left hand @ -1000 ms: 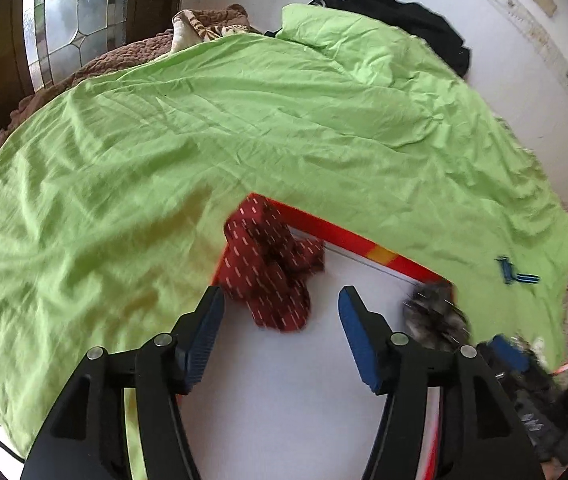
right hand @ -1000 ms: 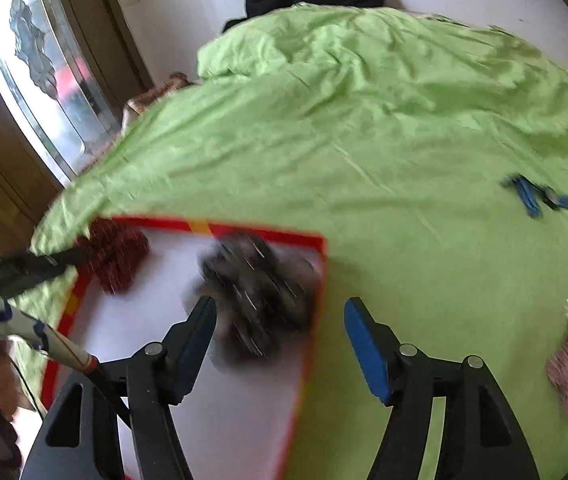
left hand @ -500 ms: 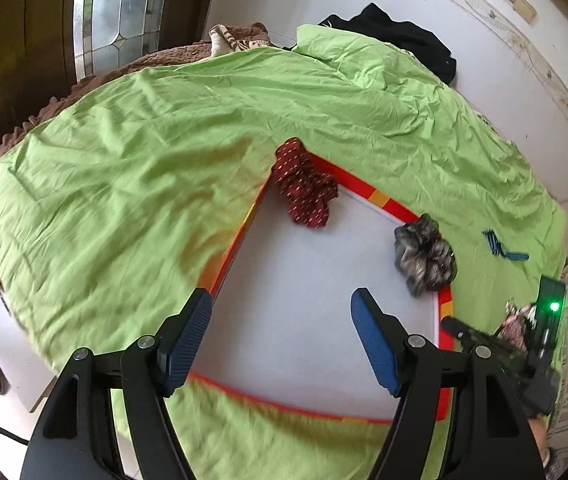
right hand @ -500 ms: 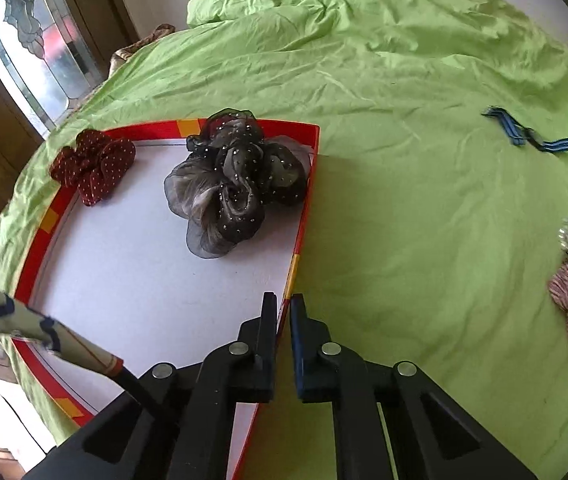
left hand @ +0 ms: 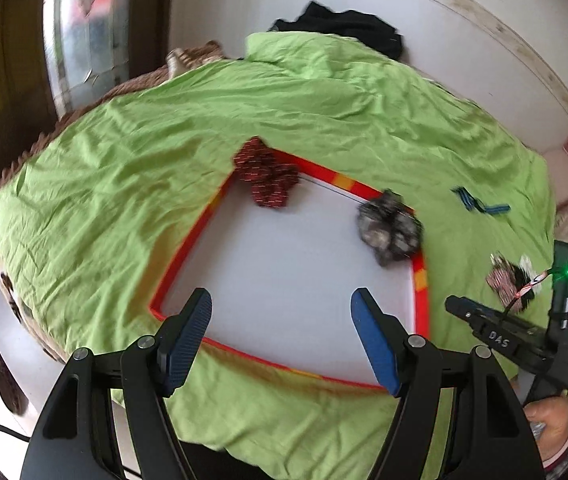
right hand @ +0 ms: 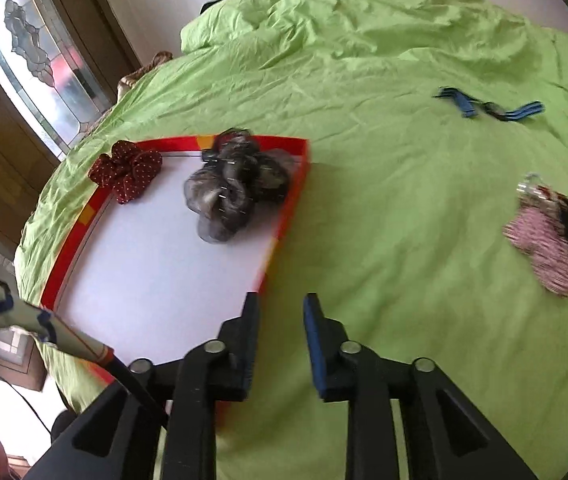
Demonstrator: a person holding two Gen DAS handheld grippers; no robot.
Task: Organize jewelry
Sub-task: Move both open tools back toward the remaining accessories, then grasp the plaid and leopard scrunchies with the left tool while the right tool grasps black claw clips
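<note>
The right gripper (right hand: 282,336) sits at the bottom centre of its own view with its jaws a little apart and nothing between them; they have just been opening again from a near-closed pinch. It hangs over the near right edge of the red-rimmed tray (right hand: 290,216), which lies on the green bedspread (right hand: 364,60). The left gripper (left hand: 282,322) is released too, jaws wide and empty, low in its view above the tray's white floor. In the tray, at its far end, lie a red dotted scrunchie (right hand: 128,170) in the left corner and a grey sheer scrunchie (right hand: 236,188) against the right rim. Outside it, at the right edge of the right wrist view, a pink-and-black bundle of hair pieces (right hand: 552,236) waits on the bedspread, and a blue hair clip (right hand: 488,106) lies farther off at upper right. Those two seem to be what is left to gather. The bundle looks like several pieces loosely heaped, so a narrow pinch may lift only one and scatter the rest. The soft, wrinkled bedspread may also be caught with the thin clip, and brushing the light tray's rim could shift it.
</note>
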